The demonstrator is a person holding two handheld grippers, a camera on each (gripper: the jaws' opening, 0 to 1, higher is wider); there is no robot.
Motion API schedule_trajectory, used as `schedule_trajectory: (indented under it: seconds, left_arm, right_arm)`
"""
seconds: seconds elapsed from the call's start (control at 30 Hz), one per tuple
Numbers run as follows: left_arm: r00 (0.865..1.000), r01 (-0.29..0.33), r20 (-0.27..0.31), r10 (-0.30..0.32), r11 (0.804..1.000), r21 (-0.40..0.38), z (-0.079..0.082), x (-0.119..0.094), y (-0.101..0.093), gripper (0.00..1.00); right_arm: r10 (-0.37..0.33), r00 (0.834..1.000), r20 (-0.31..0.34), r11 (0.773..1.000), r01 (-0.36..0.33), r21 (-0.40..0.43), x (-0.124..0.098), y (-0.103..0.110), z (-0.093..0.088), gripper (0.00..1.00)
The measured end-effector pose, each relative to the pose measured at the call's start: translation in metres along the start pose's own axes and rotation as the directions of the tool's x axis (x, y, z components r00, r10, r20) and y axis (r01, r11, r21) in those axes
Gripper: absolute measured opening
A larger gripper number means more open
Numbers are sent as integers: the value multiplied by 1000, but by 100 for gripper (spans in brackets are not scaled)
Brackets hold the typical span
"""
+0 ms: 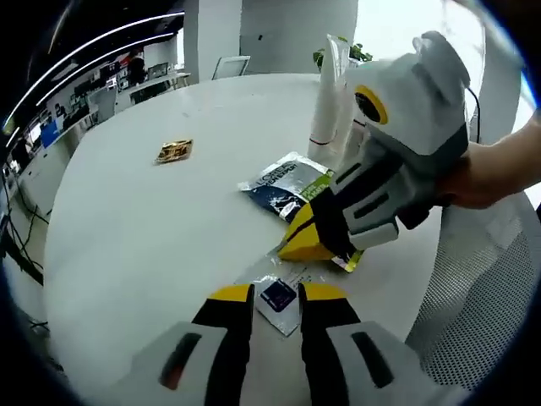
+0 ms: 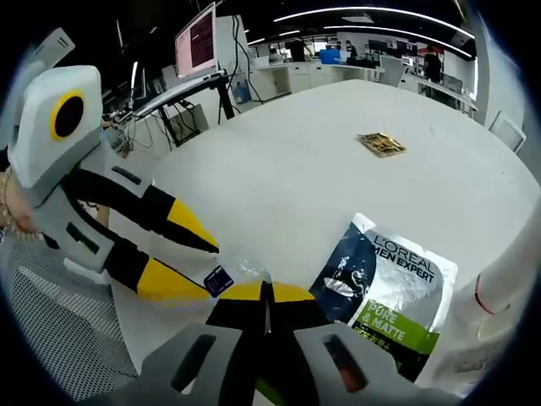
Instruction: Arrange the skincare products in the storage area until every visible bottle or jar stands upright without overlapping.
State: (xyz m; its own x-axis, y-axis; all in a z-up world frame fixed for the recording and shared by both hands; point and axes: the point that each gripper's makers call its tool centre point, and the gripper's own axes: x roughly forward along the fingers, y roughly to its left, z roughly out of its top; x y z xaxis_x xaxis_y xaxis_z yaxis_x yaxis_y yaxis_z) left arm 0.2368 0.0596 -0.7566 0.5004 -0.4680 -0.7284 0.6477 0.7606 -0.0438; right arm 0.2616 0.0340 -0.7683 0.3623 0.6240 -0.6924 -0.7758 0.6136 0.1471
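A clear sachet (image 1: pixel 279 296) with a dark label lies flat between the left gripper's (image 1: pixel 276 296) parted jaws — the right gripper (image 2: pixel 265 293) has its jaws together beside the L'Oréal pouch (image 2: pixel 385 292).

Ahead and to the left of your left gripper (image 1: pixel 275 309), the round white table (image 1: pixel 135 228) lies bare up to a small gold foil packet (image 1: pixel 174 150). To its right, your right gripper (image 1: pixel 317 237), a dark L'Oreal sachet (image 1: pixel 283 186) and a tall white tube (image 1: pixel 325 101) block the way.
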Motion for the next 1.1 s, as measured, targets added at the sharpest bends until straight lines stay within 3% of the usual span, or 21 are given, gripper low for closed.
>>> schedule_trajectory:
  seconds: [0.1,0.3,0.47,0.67,0.97,1.1]
  left_arm:
    - [999,-25,-20,25,999,29,-7,6,3,22]
    - [999,-45,8,45,995,84,-3,5,2,23]
    - [999,-50,-2,51,995,87,-1,4,-1,22]
    - [999,-46,-3,46,996,82,-1,5,0,22]
    - [999,-51,-4,51,995,82,1,3,-3,22]
    - [999,-47,0,47,996,76,2,2,-3,22]
  right_arm:
    - [8,1000,-6,1000,-8,-11,0,1,0,2]
    - [8,1000,-10,999,-8,-39,-1,-1,0,2]
    - [7,1000,0,997,-7,-77,-4,0,2,4]
    - [-40,998,53,988,48,-147,-14,-9,5,10]
    - [-56,994,91,990,67,-124,-27,-13,9,22]
    - [-35,994,105,994,45,-95,-34,-7,10,24]
